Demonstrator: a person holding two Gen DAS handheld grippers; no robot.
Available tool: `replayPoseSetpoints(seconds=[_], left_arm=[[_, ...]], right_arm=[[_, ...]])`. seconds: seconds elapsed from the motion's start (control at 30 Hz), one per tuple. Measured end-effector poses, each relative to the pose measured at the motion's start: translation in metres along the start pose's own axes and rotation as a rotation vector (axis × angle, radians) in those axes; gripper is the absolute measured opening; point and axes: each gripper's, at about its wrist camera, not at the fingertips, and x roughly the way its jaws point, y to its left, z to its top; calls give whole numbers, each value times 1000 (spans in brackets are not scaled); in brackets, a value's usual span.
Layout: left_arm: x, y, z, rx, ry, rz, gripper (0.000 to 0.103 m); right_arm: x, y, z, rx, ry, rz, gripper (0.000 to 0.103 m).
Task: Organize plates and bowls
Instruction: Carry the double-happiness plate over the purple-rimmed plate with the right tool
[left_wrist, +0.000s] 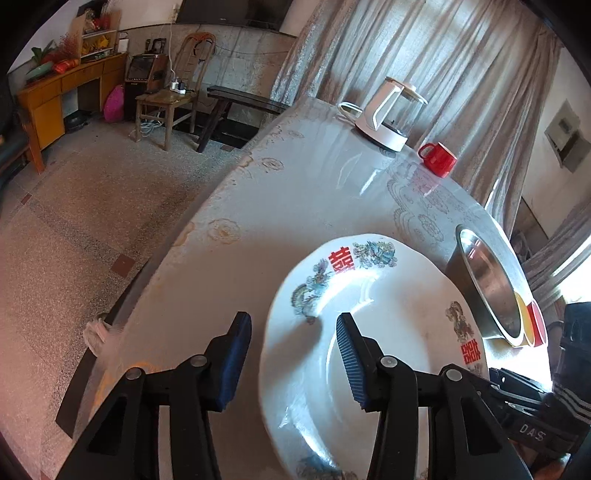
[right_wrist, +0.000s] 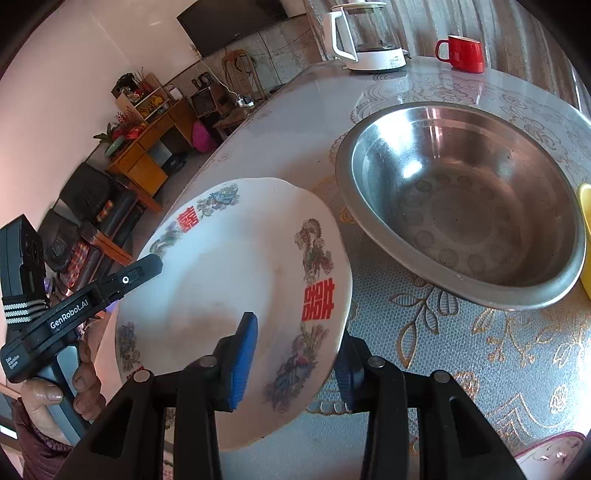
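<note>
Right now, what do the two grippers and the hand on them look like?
Both grippers, left gripper and right gripper, have black hinged arms with silver pivot pins and ribbed blue pads. The left one's body reads "GenRobot.AI", with a black-and-white striped strap. A bare hand in a dark maroon sleeve holds it.

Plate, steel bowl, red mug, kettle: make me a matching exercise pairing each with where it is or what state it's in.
Things:
1. white plate
2. steel bowl
3. red mug
4. white kettle

States:
A. straddled at its rim by both tongs
B. empty, right of the plate on the table
C. far edge, handle pointing left
D. far edge, clear glass jug on a white base

Pairs: 1-A, 2-B, 3-C, 4-D
</note>
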Motion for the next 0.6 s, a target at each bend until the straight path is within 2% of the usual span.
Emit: replayPoseSetpoints(seconds=[0.1,0.17,0.23,0.43,0.6], left_arm=[[5,-10,2,37,-13,33,43],[3,-8,-1,41,-14,19,43],[0,-5,-4,40,-8,-8,38],[-8,-12,-17,108,2,-9,38],[-11,-17,-23,123,13,-24,37]], right_arm=[[1,4,3,-25,-12,-26,40],[0,6,5,-46,-9,-49,40],[-1,8,3,-75,-12,-73,40],[-7,10,-3,-108,-14,-126,40],[-16,-5,-7,-64,-13,-80,39]])
